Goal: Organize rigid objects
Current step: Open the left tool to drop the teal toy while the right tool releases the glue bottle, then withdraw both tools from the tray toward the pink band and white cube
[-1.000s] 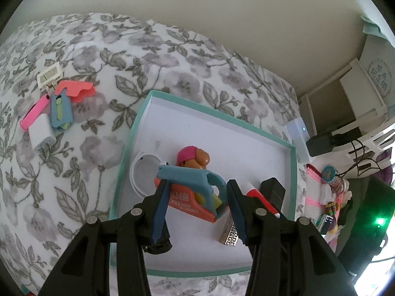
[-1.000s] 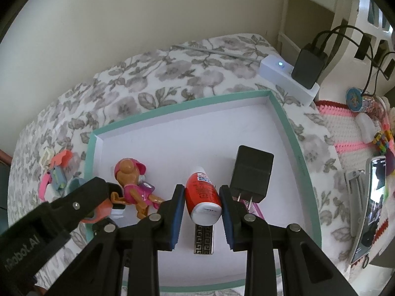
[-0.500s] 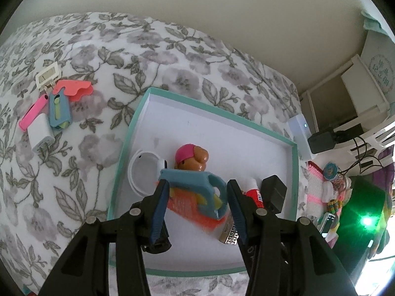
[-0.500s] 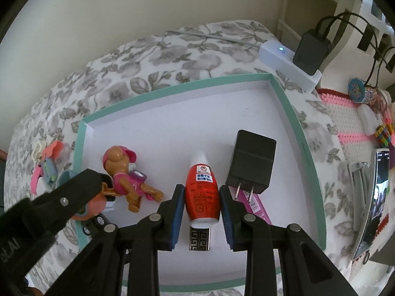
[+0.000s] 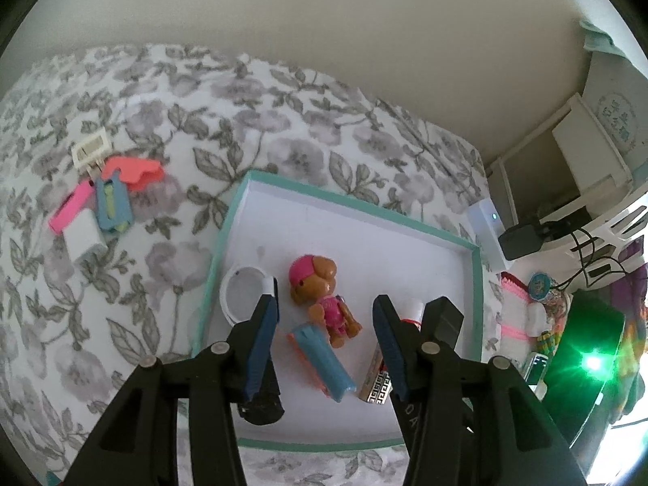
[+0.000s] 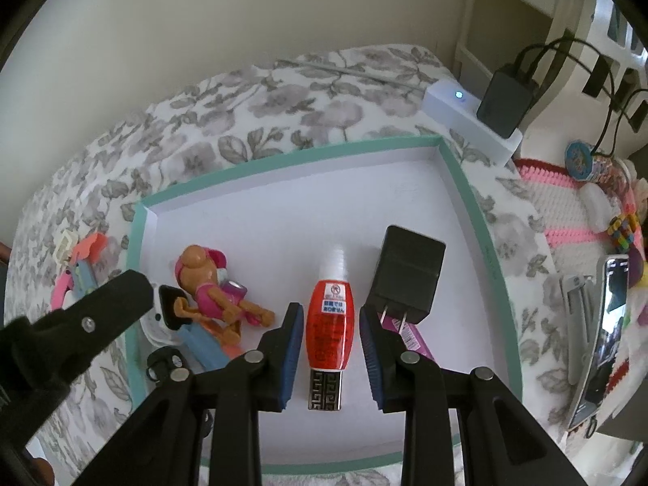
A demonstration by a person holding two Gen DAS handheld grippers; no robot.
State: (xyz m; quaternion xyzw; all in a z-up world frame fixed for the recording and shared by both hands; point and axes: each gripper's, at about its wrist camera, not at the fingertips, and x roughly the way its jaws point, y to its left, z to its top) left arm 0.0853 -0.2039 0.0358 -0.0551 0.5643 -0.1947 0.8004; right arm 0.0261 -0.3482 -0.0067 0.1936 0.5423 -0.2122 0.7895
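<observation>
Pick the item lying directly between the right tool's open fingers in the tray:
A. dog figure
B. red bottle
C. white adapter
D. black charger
B. In the right wrist view the red bottle lies between the right tool's spread fingers, on the tray floor, untouched.

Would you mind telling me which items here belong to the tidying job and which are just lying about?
Job items: teal-rimmed box, dog figure, red bottle, black charger, blue-orange toy, loose pile on the bedspread.

Lying about: white power strip, phone, crochet mat.
</observation>
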